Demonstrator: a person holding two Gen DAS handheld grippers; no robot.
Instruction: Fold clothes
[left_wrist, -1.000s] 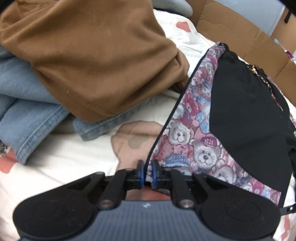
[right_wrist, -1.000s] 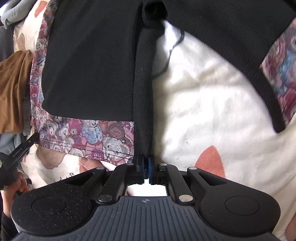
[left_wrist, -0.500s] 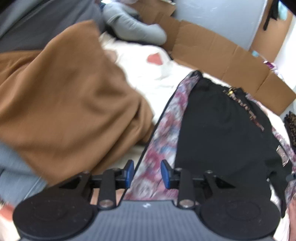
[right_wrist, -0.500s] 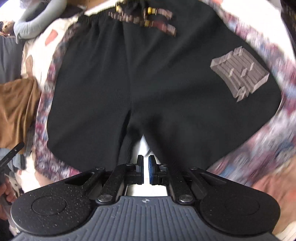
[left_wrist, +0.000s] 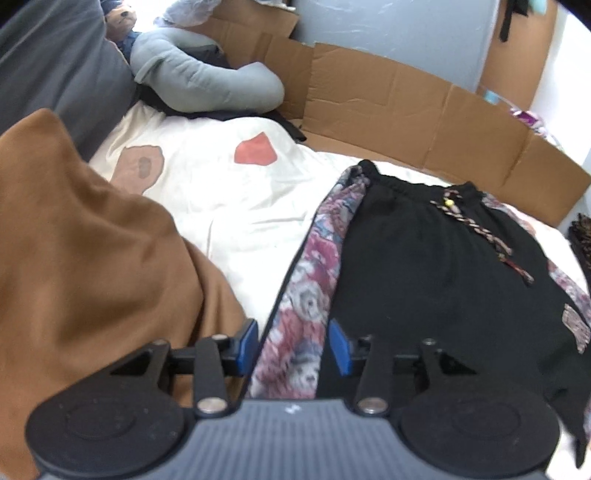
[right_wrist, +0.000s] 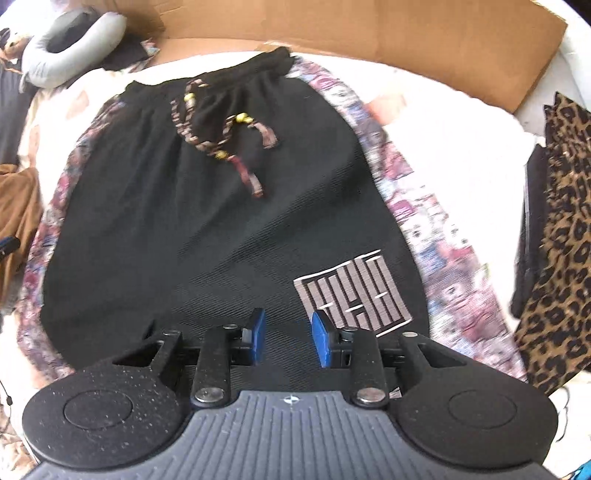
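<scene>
Left gripper (left_wrist: 291, 345) hangs spread over the bear-print side panel (left_wrist: 314, 280) of the black shorts (left_wrist: 424, 266) lying flat on the bed (left_wrist: 236, 206), seemingly gripping nothing; right gripper (right_wrist: 284, 338), likewise parted, hovers by the hem's grey patch (right_wrist: 354, 295), probably freeing both for folding.

Left wrist view: low over bed, looks along shorts' (left_wrist: 424, 266) left edge. Right wrist view: close above hem, faces waistband. Shared: shorts, cardboard (right_wrist: 332, 29).

Shorts (right_wrist: 207, 229) hem — hidden behind gripper body
</scene>
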